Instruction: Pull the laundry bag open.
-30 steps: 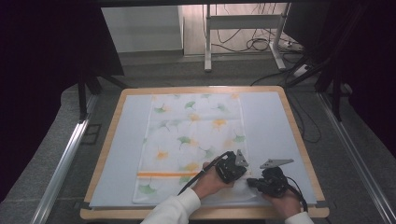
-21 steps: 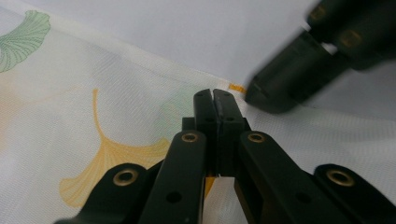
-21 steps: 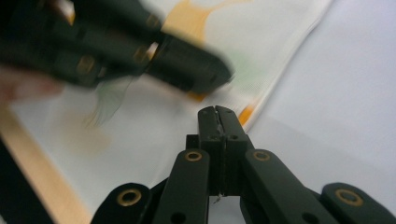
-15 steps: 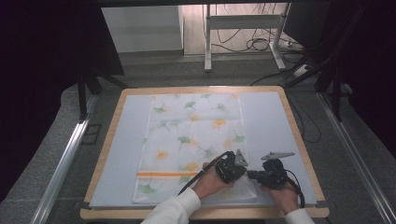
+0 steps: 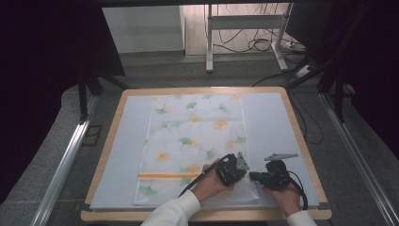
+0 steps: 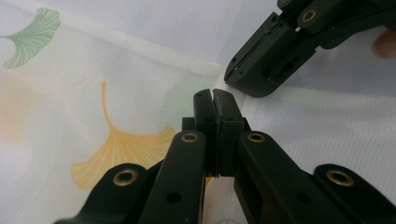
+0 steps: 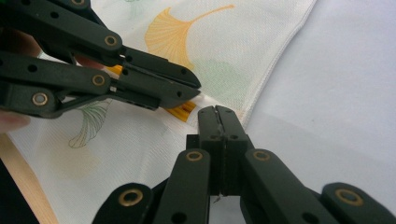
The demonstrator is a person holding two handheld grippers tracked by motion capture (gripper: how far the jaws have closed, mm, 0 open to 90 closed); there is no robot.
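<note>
2 claws are down at the near right corner of the cloth [image 5: 190, 146], a white towel printed with green and yellow ginkgo leaves and an orange stripe, lying flat on the pale mat that covers the worktop [image 5: 301, 141], its near edge close to the worktop's near edge. Left claw [image 6: 215, 100] has its jaws pressed together right at the cloth's hem; whether a fold of fabric is pinched between them I cannot tell. Right claw [image 7: 217, 116] is also fully closed, tips low just beside the cloth's right edge, nothing visibly caught in it.

By my reading, this looks like the opening of a fold: both claws are working to get hold of that near right corner. Next up, a claw likely needs to open, slide a jaw under the hem, close on it, then lift and carry the corner across without dragging the whole cloth.

No brand, label or lettering can be read anywhere.
</note>
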